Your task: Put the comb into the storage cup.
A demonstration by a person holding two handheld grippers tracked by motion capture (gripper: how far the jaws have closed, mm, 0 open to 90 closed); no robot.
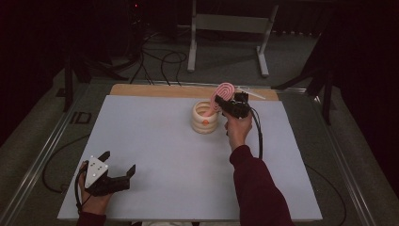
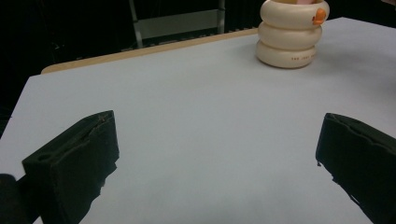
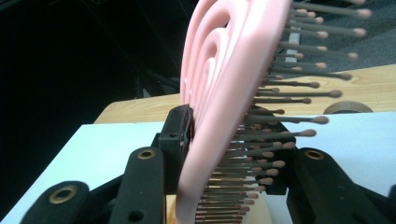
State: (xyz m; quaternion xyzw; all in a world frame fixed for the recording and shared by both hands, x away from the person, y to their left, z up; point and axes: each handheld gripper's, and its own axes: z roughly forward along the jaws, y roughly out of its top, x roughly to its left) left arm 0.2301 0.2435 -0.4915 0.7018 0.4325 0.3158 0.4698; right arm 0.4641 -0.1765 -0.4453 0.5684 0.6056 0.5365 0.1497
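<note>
down at the near left corner of the counter [image 1: 155,141], the left gripper [image 1: 118,165] sits in the person's left hand [image 1: 94,200], grey three-cornered plate on top, and its fingers [image 2: 74,163] are spread wide and released, with bare white counter between them. from the left gripper view, the cream holder [image 2: 290,35] stands far off toward the right, three stacked rings with a small orange mark near its rim.

moving toward the middle, the cream holder [image 1: 205,117] stands upright on the counter, close to the wooden back edge. just right of it, the pink hairbrush [image 1: 222,94] is tilted over the holder's rim, its round head up and leaning left, its lower end at the mouth of the holder.

further right, the right gripper [image 1: 225,104] is clenched on the hairbrush: in the right gripper view one finger [image 3: 176,135] presses the smooth pink back of the hairbrush [image 3: 219,102] and the other sits on the bristle side. the right hand [image 1: 237,129] holds the gripper up beside the holder, dark red sleeve and cable trailing back to the near edge.
</note>
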